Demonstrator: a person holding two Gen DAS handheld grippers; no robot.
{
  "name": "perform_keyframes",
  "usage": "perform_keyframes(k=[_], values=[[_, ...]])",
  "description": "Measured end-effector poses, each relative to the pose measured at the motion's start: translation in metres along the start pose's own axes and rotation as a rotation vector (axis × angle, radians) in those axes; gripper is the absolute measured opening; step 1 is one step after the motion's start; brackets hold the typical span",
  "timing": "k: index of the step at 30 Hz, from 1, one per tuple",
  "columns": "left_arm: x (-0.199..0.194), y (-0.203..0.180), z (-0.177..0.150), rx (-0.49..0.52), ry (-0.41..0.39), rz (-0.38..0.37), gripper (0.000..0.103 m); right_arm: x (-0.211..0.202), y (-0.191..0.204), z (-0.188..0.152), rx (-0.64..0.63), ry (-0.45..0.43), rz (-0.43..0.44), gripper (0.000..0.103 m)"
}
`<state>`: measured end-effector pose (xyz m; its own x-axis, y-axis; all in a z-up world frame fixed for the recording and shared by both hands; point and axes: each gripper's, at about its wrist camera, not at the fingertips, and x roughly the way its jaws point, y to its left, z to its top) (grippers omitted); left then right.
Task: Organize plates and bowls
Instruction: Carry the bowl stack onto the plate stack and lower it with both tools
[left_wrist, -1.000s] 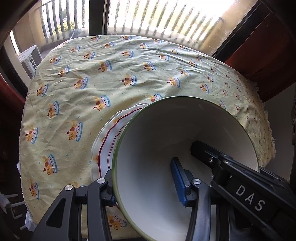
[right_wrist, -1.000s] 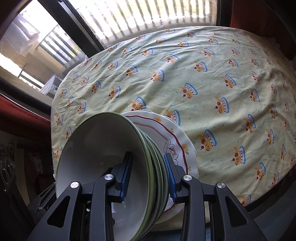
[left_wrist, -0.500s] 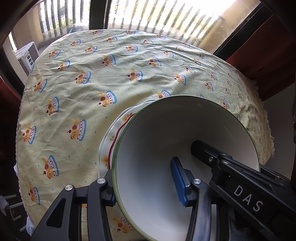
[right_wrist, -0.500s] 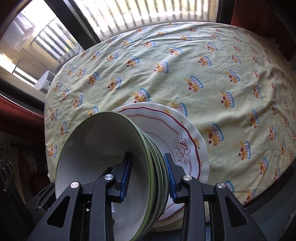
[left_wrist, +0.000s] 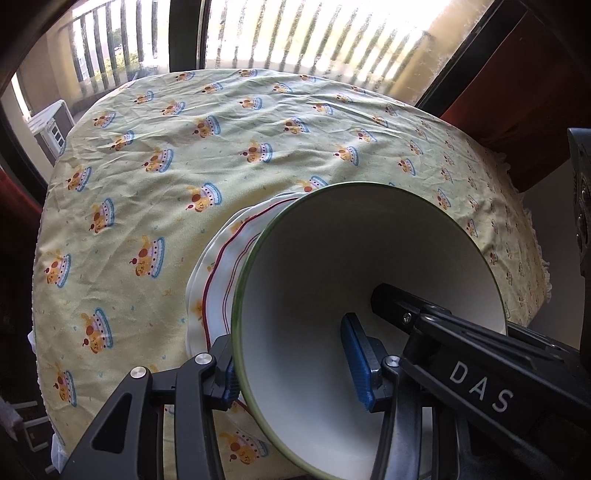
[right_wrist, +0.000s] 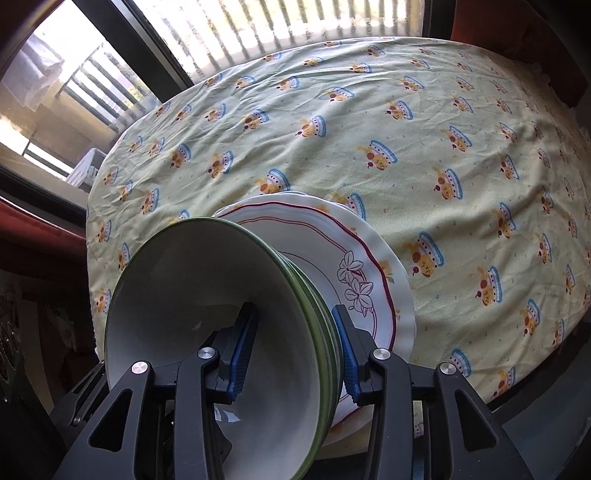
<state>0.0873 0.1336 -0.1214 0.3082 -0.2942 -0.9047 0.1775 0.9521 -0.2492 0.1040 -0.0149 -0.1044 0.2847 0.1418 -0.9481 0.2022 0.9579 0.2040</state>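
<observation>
Grippers (left_wrist: 295, 363) (right_wrist: 295, 360) opening astride bowls (right_wrist: 207, 317), perhaps still touching.

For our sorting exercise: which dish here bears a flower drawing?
The white scalloped plate with the red line; the nested green-rimmed white bowls are plain.

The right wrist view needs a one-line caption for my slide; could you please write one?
Opening right gripper straddling the rims of nested green-rimmed bowls stacked on a floral plate over a patterned tablecloth.
</observation>
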Motion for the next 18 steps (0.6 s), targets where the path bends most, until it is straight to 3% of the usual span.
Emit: perform_keyframes(k=[6,9,13,18], values=[[-0.002,0.0,-0.005,-0.055,-0.022,0.015,0.062,-0.007,-0.002,-0.002,-0.062,-0.024,-0.016,0.045],[-0.011,-0.003,-0.01,-0.073,-0.069,0.062,0.07,-0.012,-0.003,-0.001,-0.101,-0.04,0.003,0.047],[-0.027,-0.011,-0.019,-0.1,-0.139,0.15,0.083,-0.029,-0.007,-0.006,-0.153,-0.105,0.02,0.059],[-0.05,-0.033,-0.033,-0.085,-0.244,0.243,0.085,-0.056,-0.023,-0.019,-0.197,-0.194,0.048,0.07]])
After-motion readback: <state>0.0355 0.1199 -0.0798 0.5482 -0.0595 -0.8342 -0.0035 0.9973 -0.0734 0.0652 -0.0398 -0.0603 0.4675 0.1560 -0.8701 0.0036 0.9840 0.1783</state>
